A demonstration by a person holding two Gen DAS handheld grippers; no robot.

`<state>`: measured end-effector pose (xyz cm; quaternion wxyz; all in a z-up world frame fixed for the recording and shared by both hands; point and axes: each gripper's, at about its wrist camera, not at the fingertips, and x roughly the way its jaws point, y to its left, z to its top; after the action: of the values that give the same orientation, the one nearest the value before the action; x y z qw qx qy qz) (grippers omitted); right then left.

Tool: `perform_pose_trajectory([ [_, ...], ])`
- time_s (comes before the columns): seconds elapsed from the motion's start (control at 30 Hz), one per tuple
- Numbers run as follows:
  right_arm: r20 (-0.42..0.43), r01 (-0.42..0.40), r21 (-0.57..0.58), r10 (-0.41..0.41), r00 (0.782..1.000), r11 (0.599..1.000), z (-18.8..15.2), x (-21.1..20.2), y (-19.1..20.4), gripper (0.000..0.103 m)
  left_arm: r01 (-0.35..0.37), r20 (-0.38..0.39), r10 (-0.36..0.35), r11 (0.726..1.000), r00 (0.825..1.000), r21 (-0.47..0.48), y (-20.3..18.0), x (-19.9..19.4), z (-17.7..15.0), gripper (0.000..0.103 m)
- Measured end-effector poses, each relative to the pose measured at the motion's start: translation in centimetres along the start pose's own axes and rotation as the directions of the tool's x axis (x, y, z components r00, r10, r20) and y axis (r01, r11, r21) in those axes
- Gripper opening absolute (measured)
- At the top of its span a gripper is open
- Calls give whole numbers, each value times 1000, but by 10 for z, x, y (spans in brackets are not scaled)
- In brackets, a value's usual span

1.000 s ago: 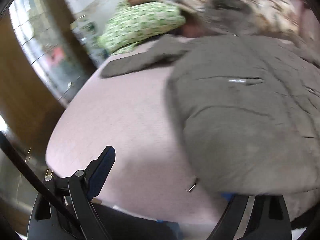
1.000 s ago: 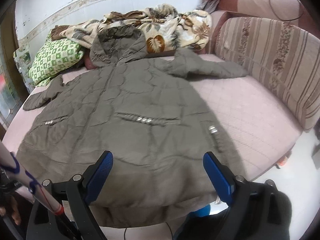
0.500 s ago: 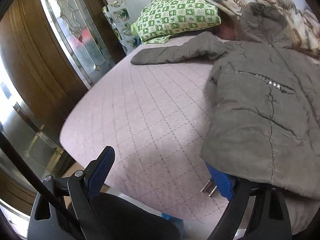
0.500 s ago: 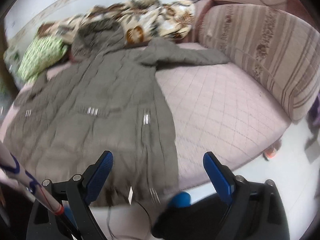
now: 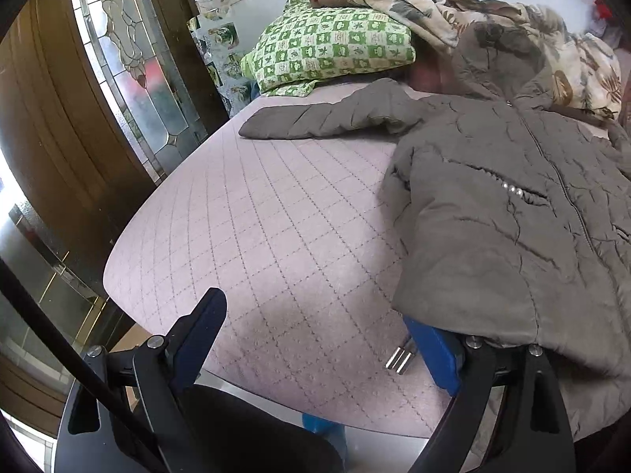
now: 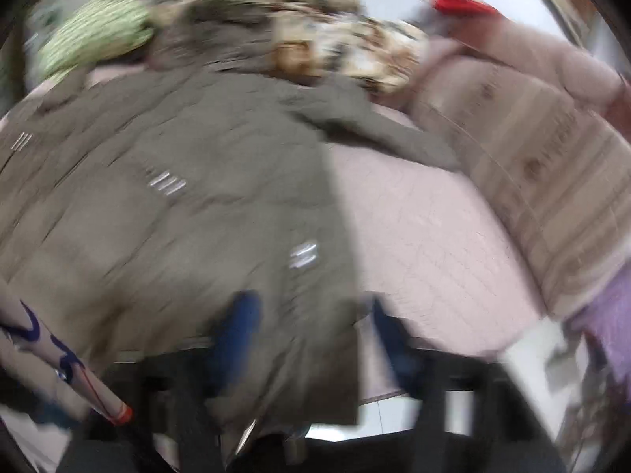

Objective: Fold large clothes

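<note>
The right hand-held gripper (image 6: 311, 339) is closing on the jacket (image 6: 177, 205) hem to start a fold; the left hand-held gripper (image 5: 315, 339), beside the jacket, is standing apart.

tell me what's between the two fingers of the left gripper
In the left wrist view, the left gripper stands open over bare pink quilted mattress. The grey jacket's hem drapes over its right finger.

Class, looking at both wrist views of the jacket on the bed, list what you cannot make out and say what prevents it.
- Right wrist view: motion blur hides whether the right gripper presses on the jacket hem between its fingers.
- Left wrist view: the jacket covers the right finger of the left gripper; the frame edge cuts off its far side.
- Both views: the pocket studs are too small to read.
</note>
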<state>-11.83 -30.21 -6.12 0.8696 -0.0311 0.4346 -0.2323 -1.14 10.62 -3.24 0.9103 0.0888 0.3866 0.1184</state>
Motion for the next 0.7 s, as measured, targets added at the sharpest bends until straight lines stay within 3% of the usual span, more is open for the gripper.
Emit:
perform_pose_trajectory([
  [0.07,-33,8,159,-3,999,987,16,13,-38,37,-6,-7,6,1000,1000,7,-1,1,-1,91],
  [0.17,-93,211,249,-193,977,945,27,41,-83,35,8,-8,-8,1000,1000,16,-1,0,-4,91],
  [0.23,-173,269,257,-229,958,928,29,59,-107,35,13,5,-14,1000,1000,24,0,-3,-3,91],
  [0.27,-177,206,271,-161,971,940,29,54,-114,35,17,6,-17,1000,1000,23,0,-2,-3,91],
  [0.3,-129,114,264,-82,988,958,30,39,-111,36,22,6,-22,1000,1000,16,0,-1,-1,91],
  [0.37,-31,-51,147,56,998,988,25,0,-86,68,30,4,-30,1000,1000,-1,-1,0,1,91],
  [0.4,8,-158,63,158,987,985,19,-21,-64,92,34,0,-34,999,999,-2,-1,1,3,91],
  [0.47,57,-285,-62,289,956,957,4,-48,-27,97,46,-4,-46,999,999,-3,-3,1,6,91],
  [0.57,75,-277,-222,299,951,935,-18,-64,27,97,58,11,-58,998,998,6,-1,-2,11,91],
  [0.7,116,-150,-300,192,974,942,-32,-51,58,97,77,39,-78,997,996,16,2,-9,18,91],
])
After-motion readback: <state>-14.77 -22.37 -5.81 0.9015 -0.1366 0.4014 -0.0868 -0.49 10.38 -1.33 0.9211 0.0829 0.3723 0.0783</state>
